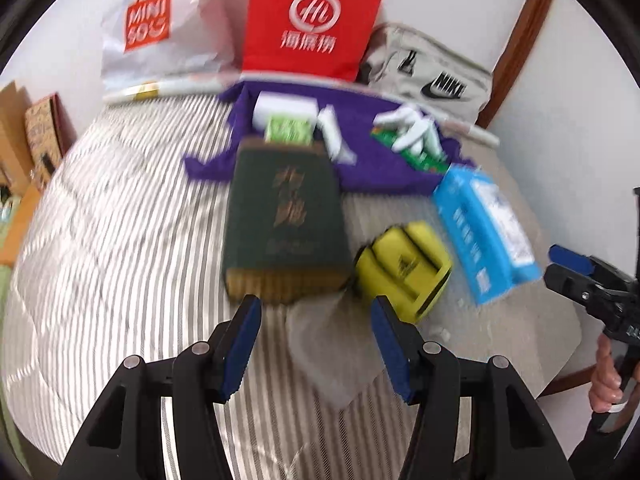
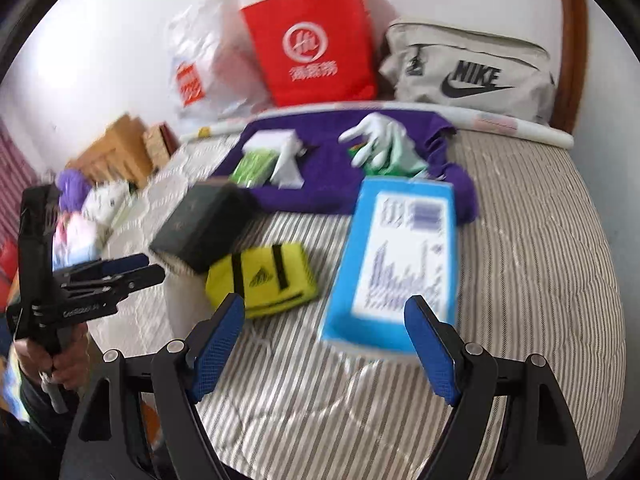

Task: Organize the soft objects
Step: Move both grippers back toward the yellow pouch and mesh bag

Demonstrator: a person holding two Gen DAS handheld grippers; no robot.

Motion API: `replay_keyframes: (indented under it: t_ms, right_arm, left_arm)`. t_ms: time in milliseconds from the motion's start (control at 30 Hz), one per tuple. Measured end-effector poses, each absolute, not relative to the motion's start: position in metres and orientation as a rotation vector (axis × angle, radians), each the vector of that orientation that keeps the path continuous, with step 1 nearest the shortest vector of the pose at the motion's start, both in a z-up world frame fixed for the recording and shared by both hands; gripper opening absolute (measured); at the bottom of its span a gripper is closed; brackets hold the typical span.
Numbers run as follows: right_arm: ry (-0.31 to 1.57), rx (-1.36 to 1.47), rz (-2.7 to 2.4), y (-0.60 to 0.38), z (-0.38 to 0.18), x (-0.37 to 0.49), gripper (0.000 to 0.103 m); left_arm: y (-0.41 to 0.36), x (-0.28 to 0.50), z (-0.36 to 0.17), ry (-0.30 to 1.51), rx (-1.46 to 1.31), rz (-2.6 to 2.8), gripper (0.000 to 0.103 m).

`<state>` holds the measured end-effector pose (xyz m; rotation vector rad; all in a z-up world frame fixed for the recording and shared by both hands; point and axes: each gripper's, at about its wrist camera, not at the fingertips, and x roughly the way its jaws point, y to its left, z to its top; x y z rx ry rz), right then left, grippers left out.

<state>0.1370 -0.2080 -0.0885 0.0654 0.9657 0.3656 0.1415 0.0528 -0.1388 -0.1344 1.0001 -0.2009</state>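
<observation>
Both pairs of jaws stand spread with nothing between them: the left gripper [image 1: 316, 318] moderately apart, the right gripper [image 2: 324, 320] wider, each with blue textured pads on black fingers, above a bed [image 2: 540, 280] covered in a grey-and-white striped quilt.

In the left wrist view, a crumpled thin grey cloth [image 1: 320, 344] lies directly under the gap. Just beyond, at 11 o'clock of the gap, sits a dark green box [image 1: 284, 216] with gold lettering and a ribbed gold edge. At 1 o'clock lies a yellow fabric roll [image 1: 404, 264] with black stripes, soft and rounded.

In the right wrist view, a flat blue packet [image 2: 396, 260] with a white label lies at 12 to 1 o'clock of the gap, its near end between the fingertips but apart from them.

Farther back, a purple garment [image 2: 328, 168] is spread flat, carrying a white glove [image 2: 376, 136] and small white and green packets.

Against the wall stand a crinkled white plastic bag [image 2: 204, 56], a stiff red paper bag [image 2: 316, 40] and a beige fabric bag [image 2: 472, 68].
</observation>
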Motion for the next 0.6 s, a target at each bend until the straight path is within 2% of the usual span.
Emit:
replay_keyframes:
  t_ms: [400, 533, 567, 600]
  right_arm:
    - [0.984, 0.084, 0.347, -0.211, -0.118, 0.094, 0.081]
    - [0.997, 0.096, 0.322, -0.217, -0.124, 0.087, 0.081]
    - [0.998, 0.104, 0.318, -0.220, -0.125, 0.085, 0.081]
    - [0.999, 0.110, 0.317, -0.221, -0.126, 0.085, 0.081]
  left_arm:
    - [0.042, 0.136, -0.176, 0.973, -0.114, -0.234, 0.052]
    - [0.034, 0.141, -0.182, 0.971, -0.105, -0.239, 0.036]
    - [0.032, 0.142, -0.183, 0.966, -0.094, -0.238, 0.025]
    - [0.030, 0.142, -0.184, 0.963, -0.080, -0.231, 0.019]
